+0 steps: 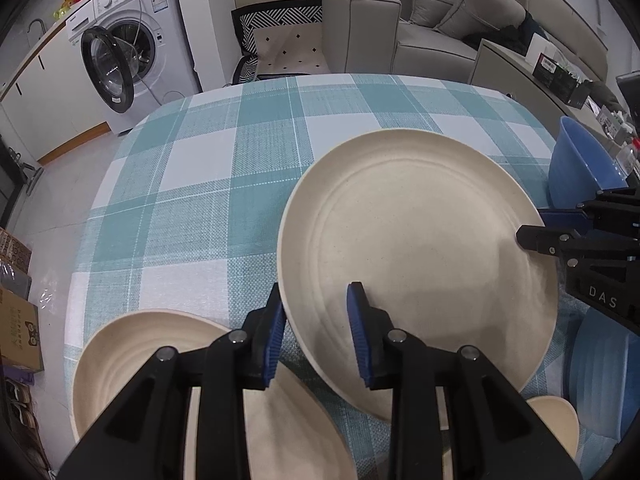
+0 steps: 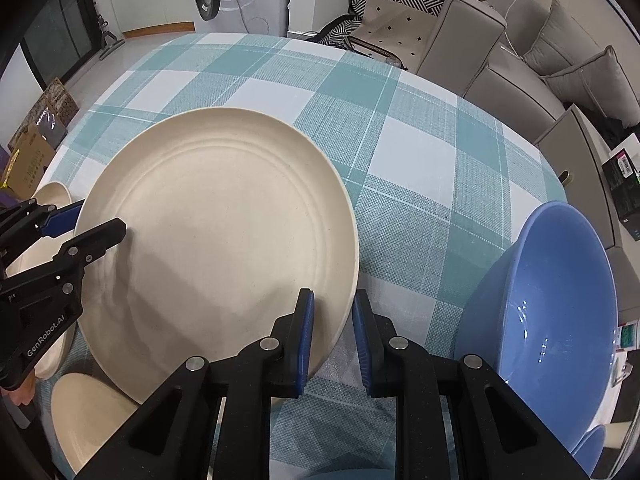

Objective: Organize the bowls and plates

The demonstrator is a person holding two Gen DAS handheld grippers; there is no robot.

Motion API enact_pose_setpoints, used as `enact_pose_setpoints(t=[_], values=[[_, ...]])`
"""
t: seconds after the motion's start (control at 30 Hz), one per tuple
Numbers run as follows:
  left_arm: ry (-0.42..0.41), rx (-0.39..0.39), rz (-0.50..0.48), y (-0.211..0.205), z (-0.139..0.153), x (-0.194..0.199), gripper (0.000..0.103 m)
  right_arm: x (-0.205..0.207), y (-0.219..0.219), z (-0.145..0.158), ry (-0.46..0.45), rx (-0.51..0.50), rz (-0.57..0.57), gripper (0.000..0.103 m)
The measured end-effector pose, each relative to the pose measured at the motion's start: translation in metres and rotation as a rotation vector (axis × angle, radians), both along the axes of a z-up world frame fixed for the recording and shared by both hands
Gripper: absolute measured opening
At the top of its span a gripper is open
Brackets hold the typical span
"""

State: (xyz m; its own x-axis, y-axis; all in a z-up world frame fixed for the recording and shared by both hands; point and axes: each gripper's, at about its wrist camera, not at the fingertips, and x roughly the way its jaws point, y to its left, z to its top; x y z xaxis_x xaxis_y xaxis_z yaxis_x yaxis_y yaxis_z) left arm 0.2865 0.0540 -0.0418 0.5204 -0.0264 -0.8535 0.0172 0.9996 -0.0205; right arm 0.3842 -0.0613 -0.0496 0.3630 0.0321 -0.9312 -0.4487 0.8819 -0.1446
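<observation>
A large cream plate (image 1: 420, 248) is held tilted above the checked tablecloth; it also shows in the right wrist view (image 2: 216, 236). My left gripper (image 1: 316, 336) straddles its near-left rim, one finger above and one below, with a gap still showing. My right gripper (image 2: 332, 336) straddles its right rim the same way. A second cream plate (image 1: 132, 360) lies under my left gripper. A blue bowl (image 2: 556, 316) stands tilted at the right. A small cream bowl (image 1: 556, 420) sits low at the right.
The table (image 1: 224, 160) carries a teal and white checked cloth. A washing machine (image 1: 128, 52) stands beyond the far left edge, a grey sofa (image 1: 440, 28) beyond the far right. Cardboard boxes (image 1: 16, 320) sit on the floor at left. A blue dish (image 1: 604, 376) lies at the right.
</observation>
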Motion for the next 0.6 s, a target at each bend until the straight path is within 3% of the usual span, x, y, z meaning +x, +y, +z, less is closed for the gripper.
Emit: enact_pose_setpoints(t=[0.6], values=[[-0.086, -0.002, 0.022, 0.005, 0.039, -0.029, 0.029, -0.027, 0.001, 0.040, -0.063, 0.048, 0.024, 0.020]])
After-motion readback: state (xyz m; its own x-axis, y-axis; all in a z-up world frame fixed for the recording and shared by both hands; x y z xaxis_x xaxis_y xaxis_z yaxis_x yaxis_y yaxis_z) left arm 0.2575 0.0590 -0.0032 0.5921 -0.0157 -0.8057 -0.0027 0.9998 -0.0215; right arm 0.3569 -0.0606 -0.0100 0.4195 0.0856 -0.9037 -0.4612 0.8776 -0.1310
